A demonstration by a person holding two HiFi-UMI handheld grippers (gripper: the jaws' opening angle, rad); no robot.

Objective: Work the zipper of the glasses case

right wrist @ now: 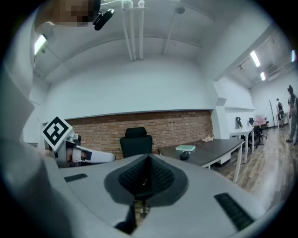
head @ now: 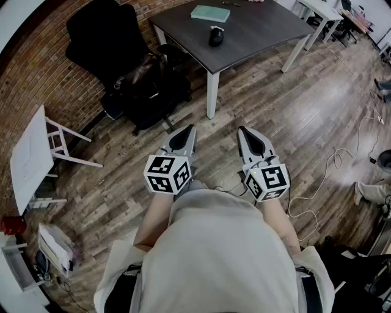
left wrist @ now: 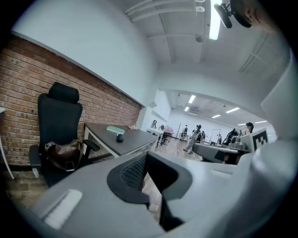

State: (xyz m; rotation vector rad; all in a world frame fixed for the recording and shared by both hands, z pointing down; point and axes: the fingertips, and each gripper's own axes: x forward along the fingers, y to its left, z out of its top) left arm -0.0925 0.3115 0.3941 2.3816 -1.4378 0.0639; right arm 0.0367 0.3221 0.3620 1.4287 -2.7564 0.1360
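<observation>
Well, nothing is in hand yet. I hold the left tongs [head: 189, 129] and the right tongs [head: 242, 130] side by side at waist height, tips pointing forward over bare wooden floor. Both are closed on themselves, pads meeting with nothing between them. I judge that closed and level is simply the carrying posture, since there is nothing within reach to grip.

The small dark object [head: 215, 35] that I take for the glasses case lies on the grey table [head: 256, 40], well ahead of both tongs and roughly on the line between their tips. That fits the gripper views: it sits left of the left tongs' jaws and right of the right tongs' jaws. From here I cannot make out its zipper or which way the pull faces. A teal notebook [head: 210, 13] lies just beyond it, farther from the tongs. A black office chair [head: 107, 43] with a brown bag [head: 137, 76] on its seat stands ahead and to the left of the left tongs.

The case lies near the table's edge closest to me, so I expect to walk up, then part one pair of jaws to steady the body and the other for the pull.
</observation>
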